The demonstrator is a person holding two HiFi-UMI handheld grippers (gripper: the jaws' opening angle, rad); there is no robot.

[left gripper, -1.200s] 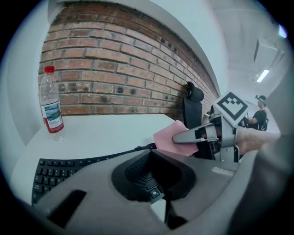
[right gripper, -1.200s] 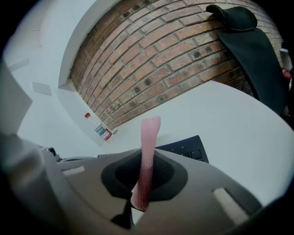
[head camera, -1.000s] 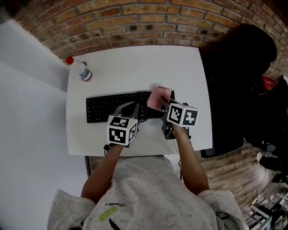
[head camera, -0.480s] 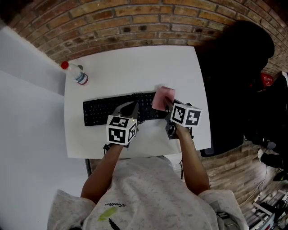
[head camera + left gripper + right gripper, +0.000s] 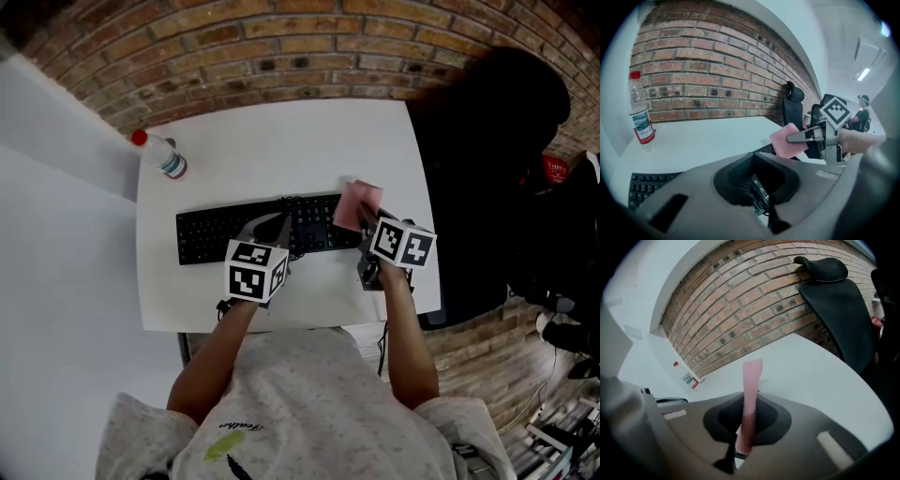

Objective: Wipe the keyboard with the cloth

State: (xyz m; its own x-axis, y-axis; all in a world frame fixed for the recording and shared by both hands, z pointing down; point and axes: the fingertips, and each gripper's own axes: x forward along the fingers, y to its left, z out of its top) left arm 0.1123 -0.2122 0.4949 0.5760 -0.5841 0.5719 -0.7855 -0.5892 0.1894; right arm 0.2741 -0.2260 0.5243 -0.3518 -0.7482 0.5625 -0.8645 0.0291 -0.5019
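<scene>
Right claw (image 5: 368, 225), clamped tight on the pink cloth (image 5: 357, 204), has slid a stroke further to the right end of the keyboard (image 5: 220, 234), so that end looks nearly wiped. Left claw (image 5: 271, 225), jaws together and holding nothing, rests at the keyboard's middle, likely steadying it.

Soft, even indoor light, a ceiling strip lamp (image 5: 863, 74) showing in the left gripper view. White tabletop (image 5: 281, 141) bright without glare, shadows faint, black office chair (image 5: 487, 150) sunk to detailless dark. Both gripper views fisheye: brick wall (image 5: 693, 70) courses bow, corners vignette black, near foreground soft, pink cloth (image 5: 751, 394) blurred close to the lens.
</scene>
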